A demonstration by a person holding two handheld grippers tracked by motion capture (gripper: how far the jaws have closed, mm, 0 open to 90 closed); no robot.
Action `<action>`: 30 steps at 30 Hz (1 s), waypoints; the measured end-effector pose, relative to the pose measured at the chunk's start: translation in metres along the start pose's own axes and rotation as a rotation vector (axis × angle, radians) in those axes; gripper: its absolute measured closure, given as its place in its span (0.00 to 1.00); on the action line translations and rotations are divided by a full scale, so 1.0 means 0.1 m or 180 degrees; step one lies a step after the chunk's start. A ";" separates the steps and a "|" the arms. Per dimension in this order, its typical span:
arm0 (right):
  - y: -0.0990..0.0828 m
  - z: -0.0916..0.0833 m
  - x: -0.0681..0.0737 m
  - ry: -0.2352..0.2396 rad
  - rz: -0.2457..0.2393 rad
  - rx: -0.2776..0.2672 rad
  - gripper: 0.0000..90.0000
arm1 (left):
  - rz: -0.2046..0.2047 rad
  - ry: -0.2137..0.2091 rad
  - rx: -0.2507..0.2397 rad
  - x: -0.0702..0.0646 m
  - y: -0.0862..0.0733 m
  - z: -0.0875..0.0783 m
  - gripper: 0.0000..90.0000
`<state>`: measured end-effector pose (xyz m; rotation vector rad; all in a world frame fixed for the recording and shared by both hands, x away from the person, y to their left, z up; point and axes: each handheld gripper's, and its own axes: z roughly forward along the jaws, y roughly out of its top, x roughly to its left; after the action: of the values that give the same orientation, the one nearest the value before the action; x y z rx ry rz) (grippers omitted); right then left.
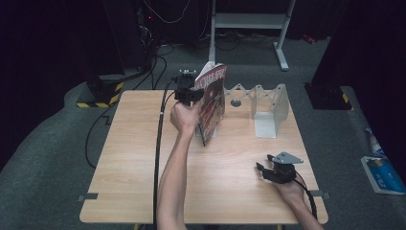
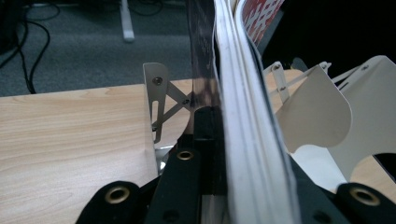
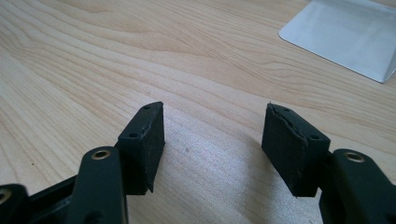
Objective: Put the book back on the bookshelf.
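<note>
High view: left hand-held gripper clamps magazine.

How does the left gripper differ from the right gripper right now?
The left gripper is raised above the table and shut on the magazine; the right gripper sits low near the table's right edge, jaws open on nothing. The left gripper holds the magazine upright by the white rack; the right stays apart. Both are black, two-jawed and hand-held.
</note>
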<state>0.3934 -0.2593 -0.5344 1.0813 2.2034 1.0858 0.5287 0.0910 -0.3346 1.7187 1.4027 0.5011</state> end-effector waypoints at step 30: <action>0.00 0.00 0.00 -0.0001 0.0005 0.0000 0.43 | 0.0207 -0.0002 0.0327 -0.10 0.08 -0.09 0.92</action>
<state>0.3932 -0.2590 -0.5344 1.0834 2.2025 1.0862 0.5242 0.0850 -0.3214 1.8515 1.3968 0.4710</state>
